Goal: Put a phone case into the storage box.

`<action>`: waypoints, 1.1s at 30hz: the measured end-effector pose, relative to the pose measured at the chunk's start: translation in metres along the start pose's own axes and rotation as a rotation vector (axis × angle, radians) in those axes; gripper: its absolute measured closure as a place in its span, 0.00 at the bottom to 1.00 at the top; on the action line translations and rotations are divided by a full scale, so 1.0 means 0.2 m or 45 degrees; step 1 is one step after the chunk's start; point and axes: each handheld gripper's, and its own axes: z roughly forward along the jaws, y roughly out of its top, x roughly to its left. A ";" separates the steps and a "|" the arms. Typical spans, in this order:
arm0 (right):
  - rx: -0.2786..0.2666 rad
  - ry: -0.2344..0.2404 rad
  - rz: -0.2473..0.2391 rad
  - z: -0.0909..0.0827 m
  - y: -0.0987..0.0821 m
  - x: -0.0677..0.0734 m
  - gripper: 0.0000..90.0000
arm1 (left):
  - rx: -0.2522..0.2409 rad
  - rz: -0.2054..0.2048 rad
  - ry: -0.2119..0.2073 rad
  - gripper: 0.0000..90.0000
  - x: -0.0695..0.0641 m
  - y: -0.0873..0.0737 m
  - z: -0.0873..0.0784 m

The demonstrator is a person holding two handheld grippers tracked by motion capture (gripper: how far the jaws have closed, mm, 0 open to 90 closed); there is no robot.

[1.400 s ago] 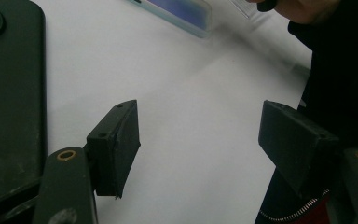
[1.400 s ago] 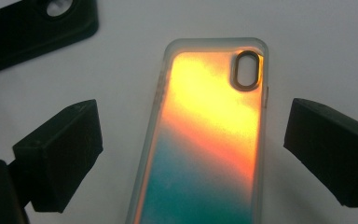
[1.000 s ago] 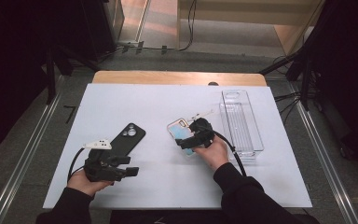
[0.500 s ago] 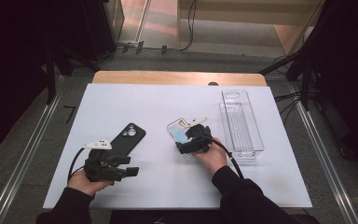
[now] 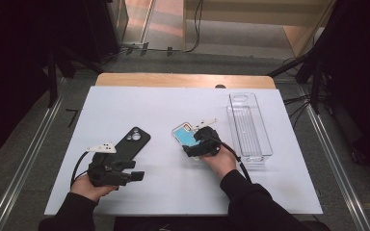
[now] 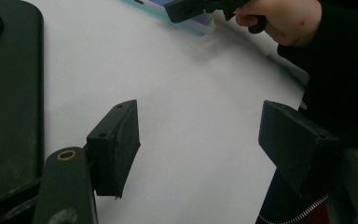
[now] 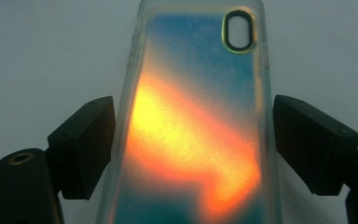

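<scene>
A translucent phone case [image 5: 184,134] with a blue and orange sheen lies flat on the white table, camera hole at its far end [image 7: 238,29]. My right gripper [image 5: 193,143] straddles its near part. Its jaws have just been closing on the case [image 7: 193,116]. The left pad [image 7: 91,144] is at the case's edge and a thin gap shows at the right pad [image 7: 307,140]. A black phone case [image 5: 131,143] lies left of centre. My left gripper [image 5: 132,171] rests just near of it, open over bare table [image 6: 198,144], with the black case [image 6: 9,93] beside its left jaw.
A clear oblong plastic tray [image 5: 250,127] stands to the right of the right hand, running toward the far edge. A wooden strip [image 5: 183,80] borders the table's far side. In the left gripper view the right hand and gripper [image 6: 191,7] show at the top.
The right gripper has settled slightly nearer and lower over the translucent case, and its jaws stand closer to the case's edges. The left hand has kept still.
</scene>
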 end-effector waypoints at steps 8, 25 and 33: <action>-0.048 0.066 0.027 -0.09 0.05 0.00 0.16 | 0.010 -0.066 0.008 0.33 0.02 0.03 0.03; -0.149 0.193 0.047 -0.30 0.06 0.07 0.16 | -0.039 -0.108 0.024 0.29 -0.01 0.20 0.08; -0.161 0.202 0.101 -0.31 0.01 0.13 0.16 | -0.066 -0.160 0.038 0.29 -0.03 0.29 0.11</action>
